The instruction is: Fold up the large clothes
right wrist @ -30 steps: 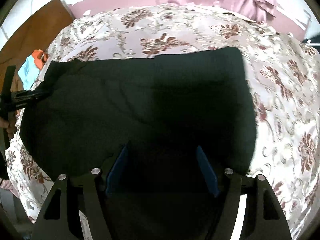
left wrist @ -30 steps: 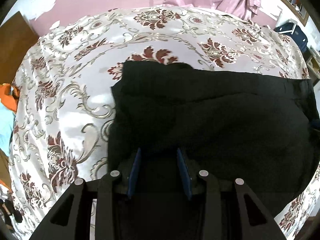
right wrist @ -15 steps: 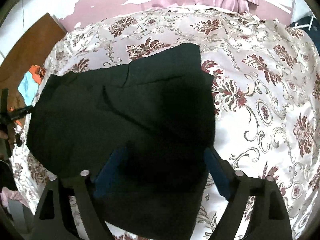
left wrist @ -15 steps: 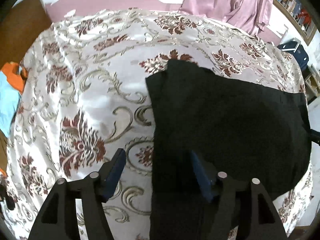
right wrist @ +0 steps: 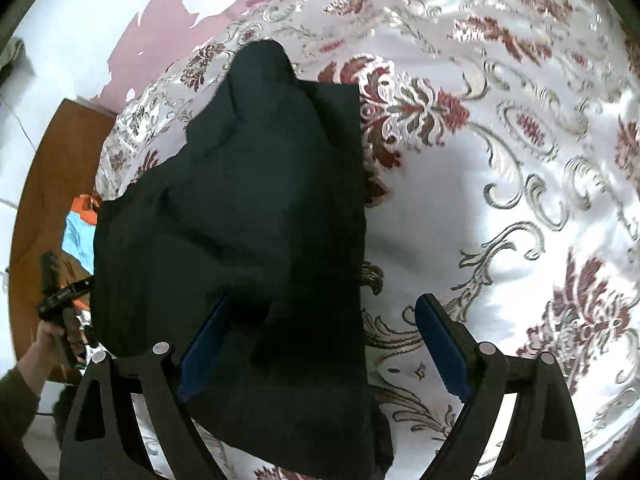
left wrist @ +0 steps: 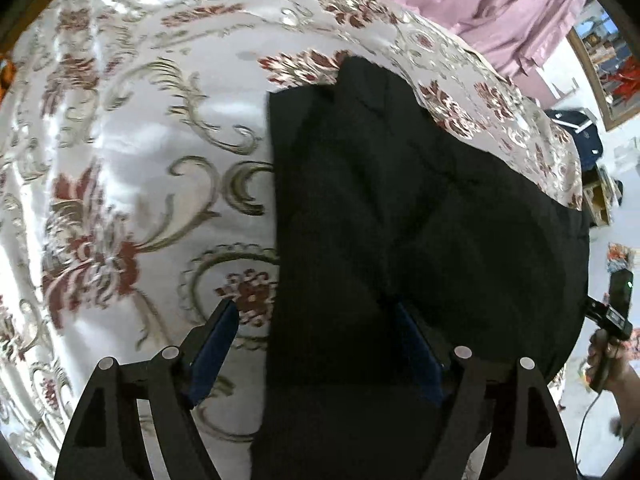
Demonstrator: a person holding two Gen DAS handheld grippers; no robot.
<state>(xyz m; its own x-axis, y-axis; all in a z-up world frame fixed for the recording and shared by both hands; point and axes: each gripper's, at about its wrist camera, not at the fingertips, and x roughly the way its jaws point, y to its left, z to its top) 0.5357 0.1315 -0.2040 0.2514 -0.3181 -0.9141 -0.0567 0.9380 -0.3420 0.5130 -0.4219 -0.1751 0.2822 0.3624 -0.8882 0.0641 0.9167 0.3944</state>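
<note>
A large black garment (left wrist: 420, 200) lies folded on a floral bedspread (left wrist: 120, 160). My left gripper (left wrist: 316, 320) hovers over the garment's left edge. Its jaws are opening, and the edge runs between them with neither pad pressing on it. In the right wrist view the same garment (right wrist: 248, 200) fills the left half. My right gripper (right wrist: 320, 316) stands open and wide over its right edge, one finger over the black cloth and the other over the bedspread (right wrist: 500, 160). Each view shows the other gripper, held by a hand, at the garment's far side.
A pink curtain (left wrist: 500, 4) hangs behind the bed. A dark blue bag (left wrist: 576, 128) lies past the bed's right side. A wooden panel (right wrist: 52, 184) and orange and blue cloth (right wrist: 80, 220) are on the left side.
Both grippers' jaws have spread wider. The left gripper has shifted to the garment's left edge and the right gripper to its right edge, both dropping closer to the bed and rolling.
</note>
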